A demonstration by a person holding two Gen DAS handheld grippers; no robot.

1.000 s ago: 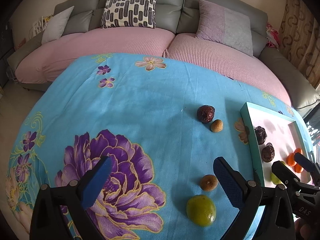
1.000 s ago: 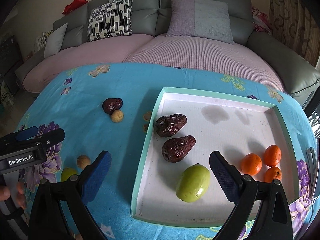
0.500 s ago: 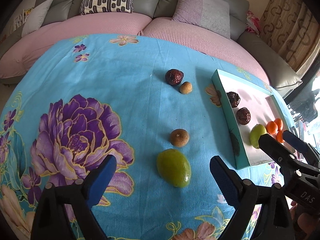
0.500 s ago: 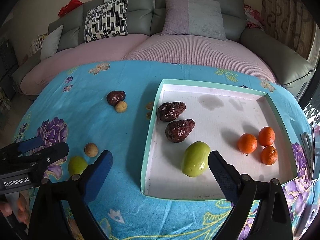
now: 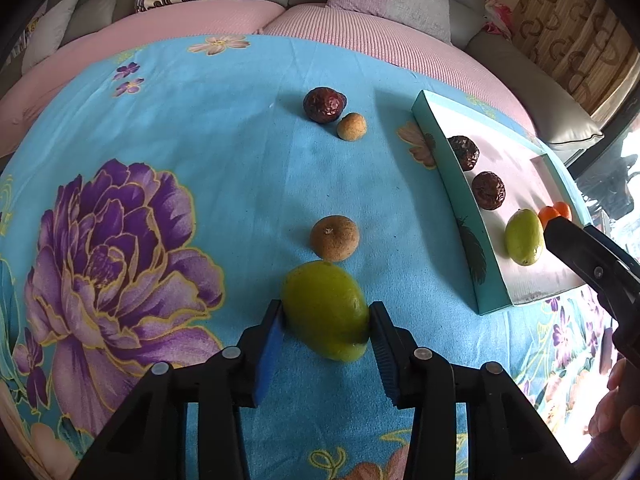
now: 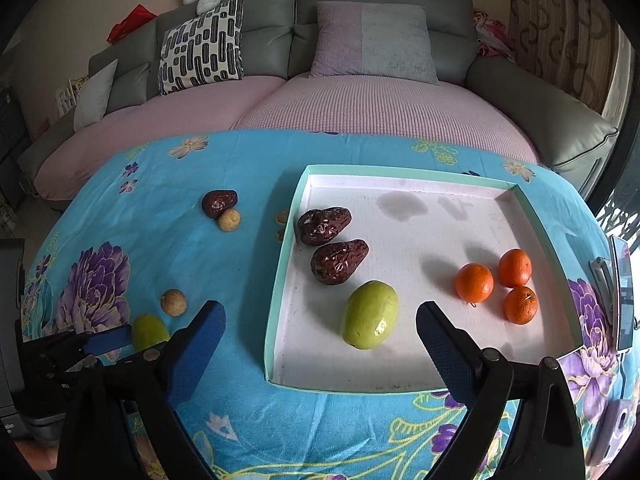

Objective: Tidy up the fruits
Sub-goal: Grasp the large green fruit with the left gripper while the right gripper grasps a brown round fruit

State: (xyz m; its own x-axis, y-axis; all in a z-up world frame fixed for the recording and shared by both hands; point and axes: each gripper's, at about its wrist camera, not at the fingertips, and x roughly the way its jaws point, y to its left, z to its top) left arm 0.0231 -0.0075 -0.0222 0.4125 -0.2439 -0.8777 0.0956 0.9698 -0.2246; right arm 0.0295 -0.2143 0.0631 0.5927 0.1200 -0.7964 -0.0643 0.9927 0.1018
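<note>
My left gripper is shut on a green fruit that rests on the blue flowered cloth; it also shows in the right wrist view. A brown longan lies just beyond it. Farther off are a dark red date and a small tan longan. The teal-rimmed white tray holds two dates, a green fruit and three small oranges. My right gripper is open and empty, hovering over the tray's near left corner.
The table is covered by a blue cloth with purple flowers. A grey sofa with pink covers and cushions curves behind the table. A phone-like object lies at the table's right edge.
My left gripper has moved forward and closed its pads on the green fruit. My right gripper has drawn back a little from the tray and stays open.
</note>
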